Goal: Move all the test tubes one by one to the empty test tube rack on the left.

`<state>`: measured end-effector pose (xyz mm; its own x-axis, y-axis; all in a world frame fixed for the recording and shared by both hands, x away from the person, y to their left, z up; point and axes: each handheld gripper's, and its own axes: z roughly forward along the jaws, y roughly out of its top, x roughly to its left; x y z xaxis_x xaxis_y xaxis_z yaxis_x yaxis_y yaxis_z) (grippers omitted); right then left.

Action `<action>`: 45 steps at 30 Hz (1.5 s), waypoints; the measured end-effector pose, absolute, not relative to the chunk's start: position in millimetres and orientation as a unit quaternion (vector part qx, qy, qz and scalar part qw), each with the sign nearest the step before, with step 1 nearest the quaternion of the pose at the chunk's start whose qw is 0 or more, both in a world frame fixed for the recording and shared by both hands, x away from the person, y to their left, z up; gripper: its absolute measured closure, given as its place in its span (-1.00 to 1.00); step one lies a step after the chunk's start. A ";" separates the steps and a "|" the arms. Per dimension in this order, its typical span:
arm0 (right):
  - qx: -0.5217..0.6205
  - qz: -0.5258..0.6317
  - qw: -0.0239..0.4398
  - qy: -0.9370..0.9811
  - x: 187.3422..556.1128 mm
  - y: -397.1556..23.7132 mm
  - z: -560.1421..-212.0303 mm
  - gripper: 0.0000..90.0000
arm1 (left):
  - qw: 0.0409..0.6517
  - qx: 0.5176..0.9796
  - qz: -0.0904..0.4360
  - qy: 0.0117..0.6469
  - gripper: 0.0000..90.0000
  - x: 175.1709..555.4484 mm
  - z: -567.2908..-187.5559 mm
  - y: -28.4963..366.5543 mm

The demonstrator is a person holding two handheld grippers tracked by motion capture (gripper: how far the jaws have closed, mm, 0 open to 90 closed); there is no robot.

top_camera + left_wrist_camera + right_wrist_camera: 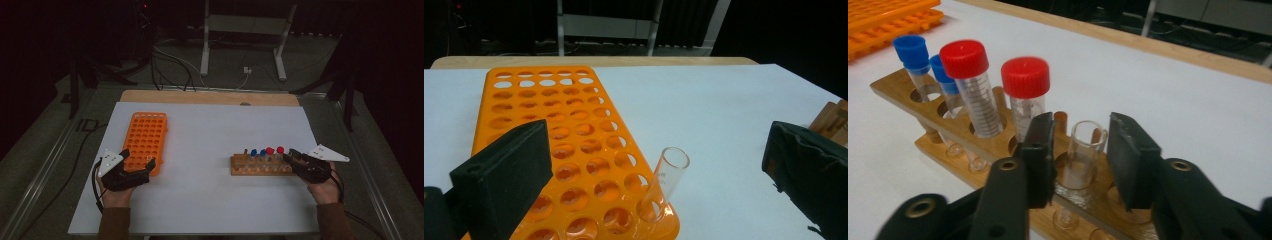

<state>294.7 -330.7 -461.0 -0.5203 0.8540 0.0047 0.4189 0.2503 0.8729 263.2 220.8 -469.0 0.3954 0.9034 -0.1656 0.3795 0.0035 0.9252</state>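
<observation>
An orange rack (pixel 145 137) (pixel 549 100) with many holes lies at the left. A clear uncapped tube (pixel 669 172) leans in its near corner hole. My left gripper (pixel 138 158) (pixel 657 140) is open, jaws wide on either side of that tube and not touching it. At the right a wooden rack (pixel 260 167) (pixel 898 85) holds two blue-capped tubes (pixel 910 50) and two red-capped tubes (pixel 964 60). My right gripper (pixel 290 155) (pixel 1081 120) straddles a clear uncapped tube (pixel 1083 160) standing in the wooden rack. A gap shows beside one pad, so it is open.
A white sheet (pixel 215 130) covers the table, with a wooden strip (pixel 210 96) along its far edge. Beyond it stand a metal frame (pixel 245 30) and loose cables (pixel 170 65) on the floor. The wooden rack's end (pixel 831 117) shows in the left gripper view.
</observation>
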 end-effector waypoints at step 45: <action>0.404 0.490 0.284 0.719 279.4 -329.7 -411.4 0.69 | 0.508 0.671 0.264 0.471 -0.99 262.9 -469.7 213.4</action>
